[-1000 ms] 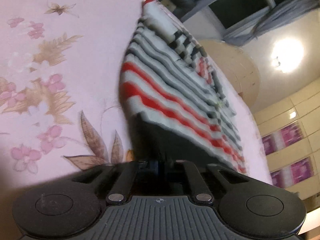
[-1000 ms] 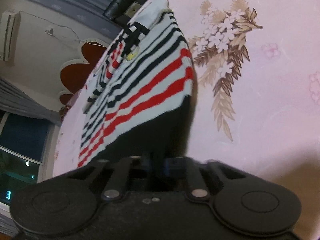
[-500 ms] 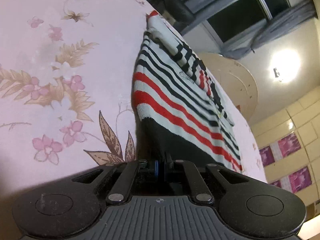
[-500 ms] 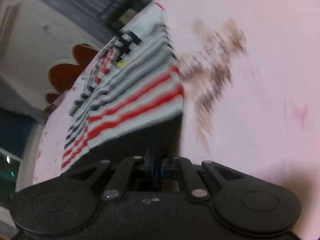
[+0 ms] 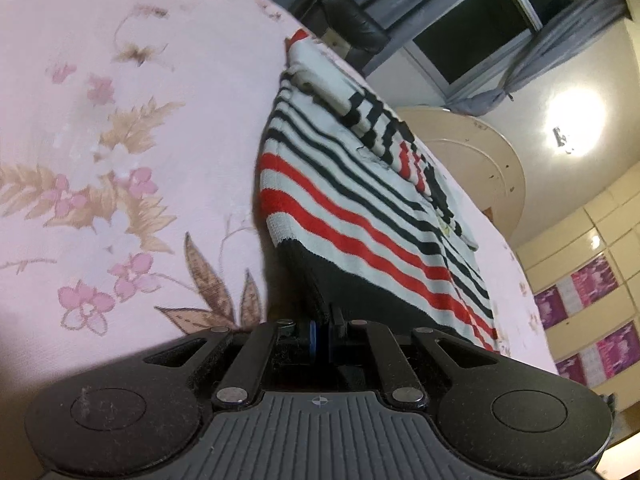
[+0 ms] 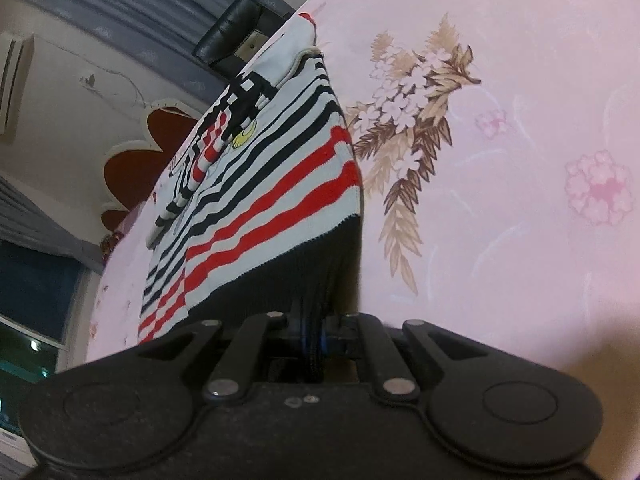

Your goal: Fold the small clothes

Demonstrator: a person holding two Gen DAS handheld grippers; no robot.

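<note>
A pink floral bedsheet [image 5: 120,128] carries the striped sweater [image 5: 360,208]; left tongs [image 5: 320,334] and right tongs [image 6: 316,334] each clench a corner of its black hem [image 6: 304,276], likely to fold it evenly.

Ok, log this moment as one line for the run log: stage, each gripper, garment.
stage: fold start | left gripper: shut on striped sweater black hem | right gripper: shut on hem | garment: on floral sheet

sweater's [image 5: 360,208] black hem hidden in hand-held grippers — fingertips unseen
</note>
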